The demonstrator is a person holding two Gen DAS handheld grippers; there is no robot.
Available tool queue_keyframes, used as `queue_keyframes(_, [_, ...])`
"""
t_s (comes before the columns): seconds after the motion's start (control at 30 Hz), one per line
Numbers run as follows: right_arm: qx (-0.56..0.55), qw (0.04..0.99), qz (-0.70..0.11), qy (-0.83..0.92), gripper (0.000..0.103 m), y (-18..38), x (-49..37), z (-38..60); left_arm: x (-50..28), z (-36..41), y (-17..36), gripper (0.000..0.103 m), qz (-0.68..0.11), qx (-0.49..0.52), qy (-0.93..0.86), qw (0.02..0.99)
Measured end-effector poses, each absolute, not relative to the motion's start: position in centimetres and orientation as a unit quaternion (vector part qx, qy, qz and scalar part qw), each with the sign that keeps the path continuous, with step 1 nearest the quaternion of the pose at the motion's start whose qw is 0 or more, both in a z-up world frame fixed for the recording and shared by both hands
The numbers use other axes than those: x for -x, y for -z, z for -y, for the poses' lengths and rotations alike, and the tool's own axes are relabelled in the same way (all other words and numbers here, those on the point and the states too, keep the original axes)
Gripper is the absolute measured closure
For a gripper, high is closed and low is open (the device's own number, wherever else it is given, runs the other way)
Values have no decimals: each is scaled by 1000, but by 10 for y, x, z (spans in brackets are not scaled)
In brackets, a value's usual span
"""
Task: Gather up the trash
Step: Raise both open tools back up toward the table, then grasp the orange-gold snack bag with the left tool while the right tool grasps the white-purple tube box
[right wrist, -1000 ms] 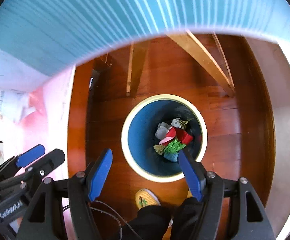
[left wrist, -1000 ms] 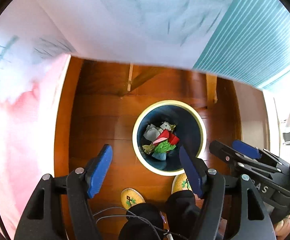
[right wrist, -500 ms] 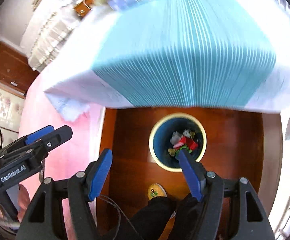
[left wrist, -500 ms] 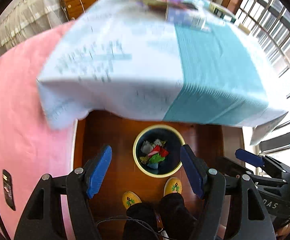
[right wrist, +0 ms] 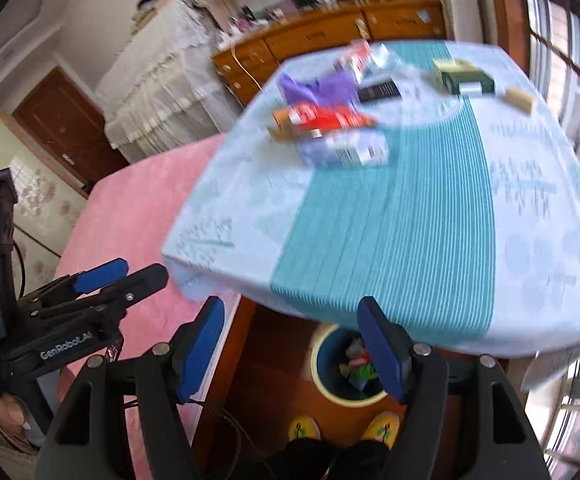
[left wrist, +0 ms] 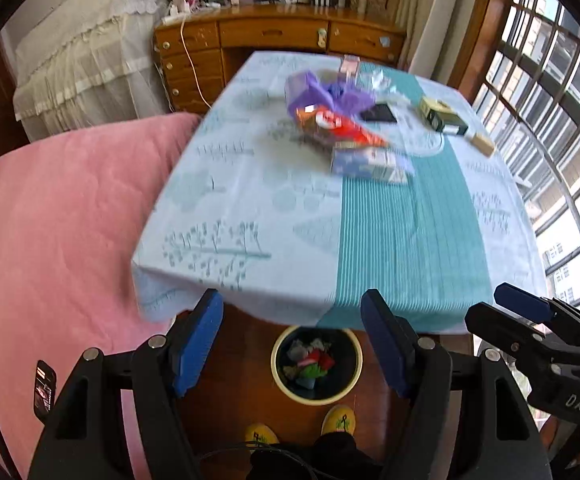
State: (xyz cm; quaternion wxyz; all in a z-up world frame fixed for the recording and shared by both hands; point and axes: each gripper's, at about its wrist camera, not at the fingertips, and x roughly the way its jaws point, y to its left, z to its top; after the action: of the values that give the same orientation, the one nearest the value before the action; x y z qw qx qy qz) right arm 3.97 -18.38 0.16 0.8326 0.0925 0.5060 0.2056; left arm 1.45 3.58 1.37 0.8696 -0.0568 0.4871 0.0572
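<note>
Our left gripper (left wrist: 291, 344) and right gripper (right wrist: 291, 348) both gape, empty. Waste bin (left wrist: 317, 364) sits below between the jaws, under the table edge (left wrist: 274, 300). Wrappers (left wrist: 339, 130) lie far ahead; only the right view shows the door (right wrist: 64, 128).

Left gripper (left wrist: 291, 344): jaws spread wide, nothing between the blue pads (left wrist: 196, 342), pointing steeply downward.
Right gripper (right wrist: 291, 346): jaws equally wide apart and empty, also tilted down (blue pads (right wrist: 381, 346) bare).
Spacing: the two grippers are side by side, each showing at the edge of the other's view.
Feet (left wrist: 337, 420): yellow slippers, dark trouser legs directly below.
</note>
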Motion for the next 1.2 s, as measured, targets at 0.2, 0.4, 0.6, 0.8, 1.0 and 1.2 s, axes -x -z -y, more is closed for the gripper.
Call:
queue_keyframes(0.2, [-81,840,-482,-234,33,-26,-56,191,-27,-24,-47,33,-465,60,-64,881])
queue_keyframes(0.4, [-47,847,-465,-252,33,-37,-79,204,-38,-2,-62,33,-458,47,-72,885])
queue_keyframes(0.6, [-3,844,-464,-268,34,-33,-101,208,-48,6,-60,33,-475,36,-72,876])
queue_keyframes(0.8, [41,844,-456,-280,34,-25,-115,201,-61,-3,-52,33,-483,48,-76,871])
queue_keyframes(1.0, [65,841,-454,-288,34,-14,-139,192,-91,-18,-39,33,-502,61,-61,860])
queue_keyframes(1.2, [91,830,-459,-303,34,4,-172,178,-130,-32,-20,33,-520,69,-32,851])
